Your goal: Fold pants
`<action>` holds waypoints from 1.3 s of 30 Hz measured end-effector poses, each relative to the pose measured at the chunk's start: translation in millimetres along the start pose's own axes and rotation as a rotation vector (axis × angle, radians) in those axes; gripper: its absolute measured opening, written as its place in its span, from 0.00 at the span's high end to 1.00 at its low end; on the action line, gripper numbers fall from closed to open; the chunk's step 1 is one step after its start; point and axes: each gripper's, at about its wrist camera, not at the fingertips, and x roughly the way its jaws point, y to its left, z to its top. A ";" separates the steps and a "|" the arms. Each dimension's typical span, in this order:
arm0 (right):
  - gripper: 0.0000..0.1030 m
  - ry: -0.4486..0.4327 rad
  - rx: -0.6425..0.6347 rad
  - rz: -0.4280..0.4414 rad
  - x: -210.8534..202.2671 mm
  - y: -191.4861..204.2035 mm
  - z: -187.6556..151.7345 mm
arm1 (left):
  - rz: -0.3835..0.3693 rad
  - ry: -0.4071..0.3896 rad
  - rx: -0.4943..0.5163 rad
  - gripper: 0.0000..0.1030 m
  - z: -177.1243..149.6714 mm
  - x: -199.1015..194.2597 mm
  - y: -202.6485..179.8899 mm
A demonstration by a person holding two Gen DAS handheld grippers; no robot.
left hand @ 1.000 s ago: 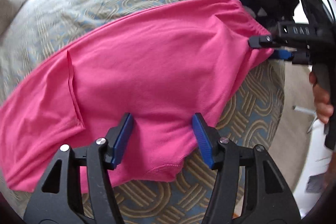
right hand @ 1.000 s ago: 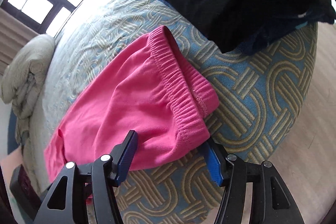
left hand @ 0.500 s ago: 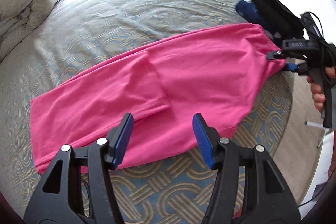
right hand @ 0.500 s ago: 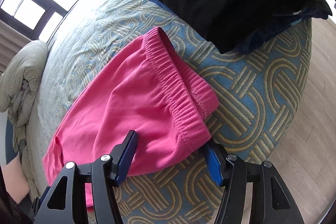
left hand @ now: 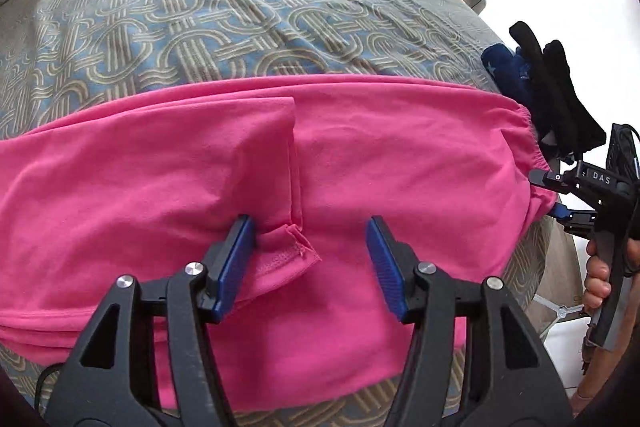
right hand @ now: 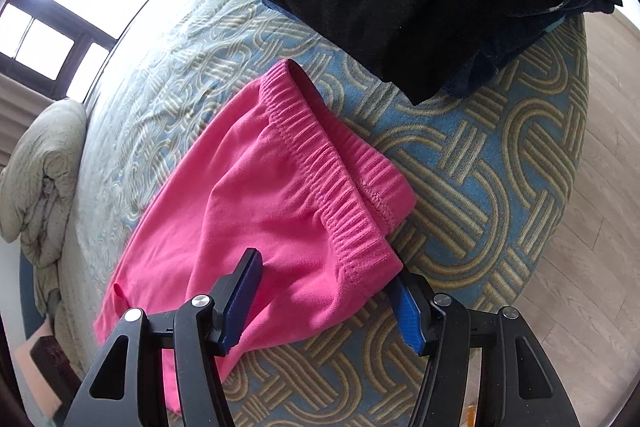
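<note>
Pants (left hand: 360, 155) lie on the bed (left hand: 224, 11), both claws, left (left hand: 310, 259) and right (right hand: 326, 301), open, gripping nothing.

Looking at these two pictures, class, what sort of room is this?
Most likely a bedroom: pink pants lie on a bed with a patterned bedspread, a rumpled duvet and a window beyond.

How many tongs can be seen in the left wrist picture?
2. The left tongs stand open over the pink pants at the bottom; the right tongs are at the waistband, far right.
</note>
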 end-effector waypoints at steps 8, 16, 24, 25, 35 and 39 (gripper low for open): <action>0.41 -0.023 -0.031 -0.047 4.7 12.7 -0.1 | 0.015 -0.077 -0.010 0.35 -19.0 -66.5 26.4; 0.92 -0.125 -0.008 -0.038 -13.7 18.7 -1.4 | 0.124 -0.144 -0.298 0.35 -64.2 -119.7 129.8; 0.92 -0.254 -0.233 -0.007 -56.6 97.3 -13.2 | 0.157 -0.194 -0.379 0.35 -79.3 -132.4 166.2; 0.92 -0.264 -0.266 -0.002 -59.7 110.2 -16.0 | 0.151 -0.197 -0.379 0.35 -78.6 -131.7 169.1; 0.92 -0.216 -0.647 0.173 -61.1 262.7 -89.5 | 0.157 -0.094 -0.413 0.62 -72.9 -99.9 199.4; 0.92 -0.125 -0.767 0.282 -38.6 320.6 -131.4 | 0.070 -0.133 -0.491 0.62 -80.6 -107.7 217.1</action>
